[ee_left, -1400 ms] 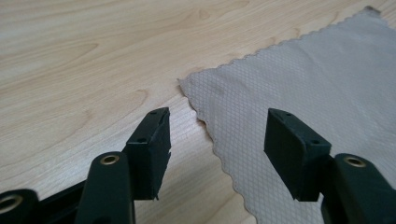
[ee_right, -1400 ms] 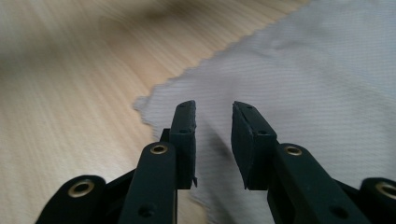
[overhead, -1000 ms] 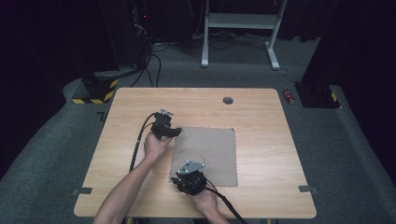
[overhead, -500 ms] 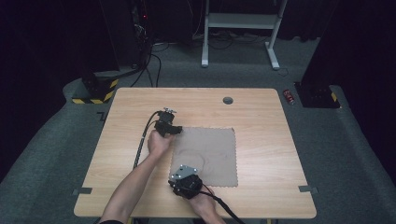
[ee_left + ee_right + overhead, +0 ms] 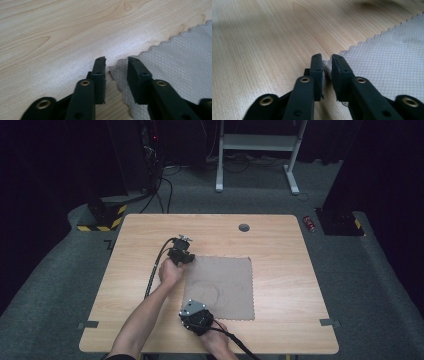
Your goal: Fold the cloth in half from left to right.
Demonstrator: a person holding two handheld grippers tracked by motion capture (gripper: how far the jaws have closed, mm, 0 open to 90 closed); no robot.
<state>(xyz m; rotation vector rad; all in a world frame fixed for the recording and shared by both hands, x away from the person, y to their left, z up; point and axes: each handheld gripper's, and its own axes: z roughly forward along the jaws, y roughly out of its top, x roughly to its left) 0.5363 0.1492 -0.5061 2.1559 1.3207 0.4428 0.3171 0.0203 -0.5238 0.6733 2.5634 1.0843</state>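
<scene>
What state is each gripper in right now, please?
Left gripper: jaws have just been closing around a corner of the grey cloth, a gap still showing.
Right gripper: jaws have just closed, pinching another corner of the cloth.

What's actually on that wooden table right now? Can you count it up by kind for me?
Grey cloth: 1
Handheld grippers: 2, the left gripper at the cloth's far left corner and the right gripper at its near left corner
Round dark cap set in the table: 1
Total: 4
</scene>
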